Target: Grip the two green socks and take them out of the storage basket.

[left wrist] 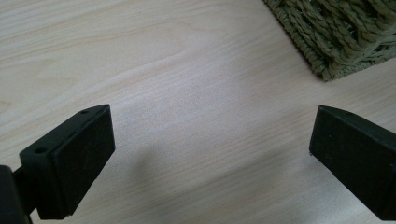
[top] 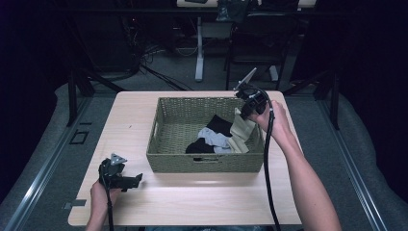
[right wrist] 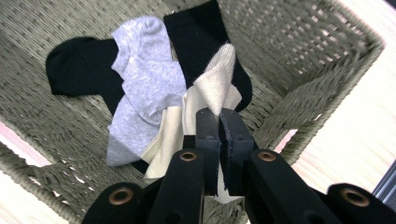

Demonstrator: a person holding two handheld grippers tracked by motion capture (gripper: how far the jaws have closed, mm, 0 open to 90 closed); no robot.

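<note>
- One cream sock (right wrist: 212,88) is pinched between the shut jaws of the right tool (right wrist: 219,119); in the right gripper view its upper part is lifted while its lower part is draped among the others in the lower middle of the frame.
- Three kinds of sock are seen inside the woven basket (top: 168,161) at the centre of the high view: the cream one at the right wall, a grey sock (right wrist: 140,88) and black socks (right wrist: 79,70) on the floor of the basket.
- No sock is seen on the bench (top: 192,197), so the emptying is judged barely begun; the grey and black socks are left untouched.
- In the high view, the right hand (top: 274,120) is held over the basket's right rim, tool angled down into it.
- At the lower left, the left tool (top: 120,179) is rested low over the bench, jaws spread wide and holding nothing, beside the basket's corner.
</note>
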